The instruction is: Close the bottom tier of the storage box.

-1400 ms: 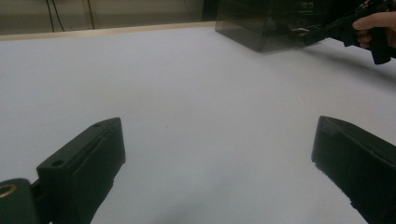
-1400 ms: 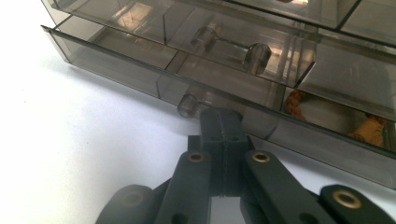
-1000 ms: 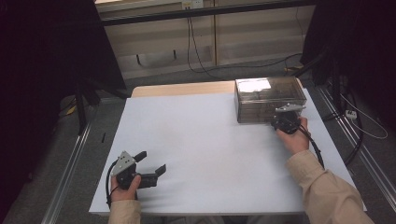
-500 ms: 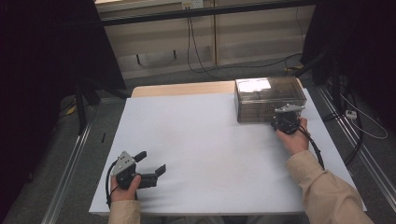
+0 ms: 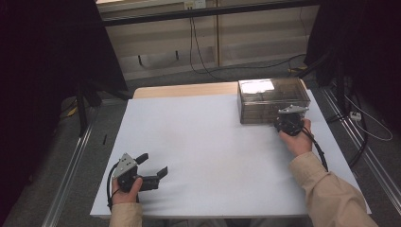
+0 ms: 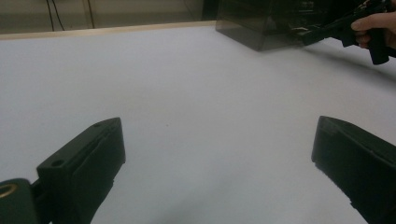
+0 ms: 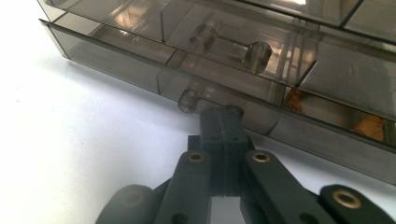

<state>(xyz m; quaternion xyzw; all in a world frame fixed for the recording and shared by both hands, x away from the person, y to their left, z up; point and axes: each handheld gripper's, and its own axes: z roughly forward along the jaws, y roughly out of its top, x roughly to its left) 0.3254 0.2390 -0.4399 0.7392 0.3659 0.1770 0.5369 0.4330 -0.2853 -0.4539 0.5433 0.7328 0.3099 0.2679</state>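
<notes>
Drawer knob (image 7: 188,100) just left of fingers (image 7: 223,125)

The counter (image 5: 217,156) has a plain white top, with a strip of bare light wood showing along its far edge at twelve o'clock. A smoky see-through drawer box (image 5: 273,100) stands directly on it at about two o'clock, close to the far right corner, its drawer fronts facing the near side. Its bottom drawer sits slightly out from the stack, and small brown pieces (image 7: 369,127) lie inside it. The left hand-held gripper (image 5: 151,171) rests low at the counter's near left, about seven o'clock.
</notes>
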